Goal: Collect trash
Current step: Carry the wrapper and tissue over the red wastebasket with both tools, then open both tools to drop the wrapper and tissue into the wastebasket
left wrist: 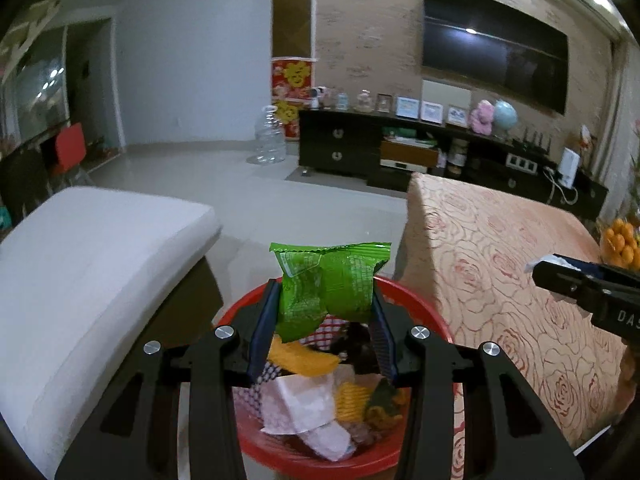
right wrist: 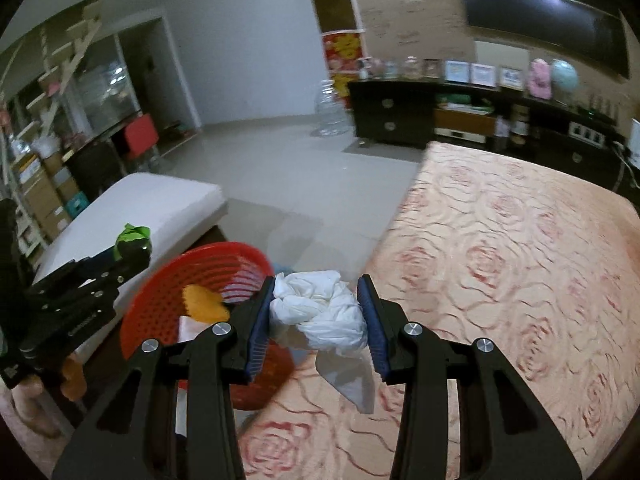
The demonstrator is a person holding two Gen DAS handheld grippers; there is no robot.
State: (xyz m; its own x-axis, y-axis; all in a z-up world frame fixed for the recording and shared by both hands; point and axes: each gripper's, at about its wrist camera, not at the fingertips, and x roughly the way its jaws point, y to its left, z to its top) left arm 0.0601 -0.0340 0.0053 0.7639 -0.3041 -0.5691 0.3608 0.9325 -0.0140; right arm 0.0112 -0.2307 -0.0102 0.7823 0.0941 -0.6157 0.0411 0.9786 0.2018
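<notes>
My left gripper [left wrist: 325, 296] is shut on a crumpled green snack wrapper [left wrist: 326, 280] and holds it right above a red mesh bin [left wrist: 424, 304]. The bin holds several pieces of trash: yellow wrappers, white paper, a checked wrapper. My right gripper [right wrist: 319, 308] is shut on a crumpled white tissue [right wrist: 320, 312] over the left edge of the rose-patterned tablecloth [right wrist: 520, 264], just right of the red bin [right wrist: 192, 276]. The left gripper with the green wrapper [right wrist: 132, 236] also shows at the left of the right wrist view. The right gripper [left wrist: 552, 270] shows at the right of the left wrist view.
A white cushioned seat [left wrist: 88, 260] stands left of the bin. A dark TV cabinet [left wrist: 360, 148] with frames and ornaments runs along the far wall. An empty water jug [left wrist: 270, 138] stands on the tiled floor. Oranges [left wrist: 622, 242] sit at the table's far right.
</notes>
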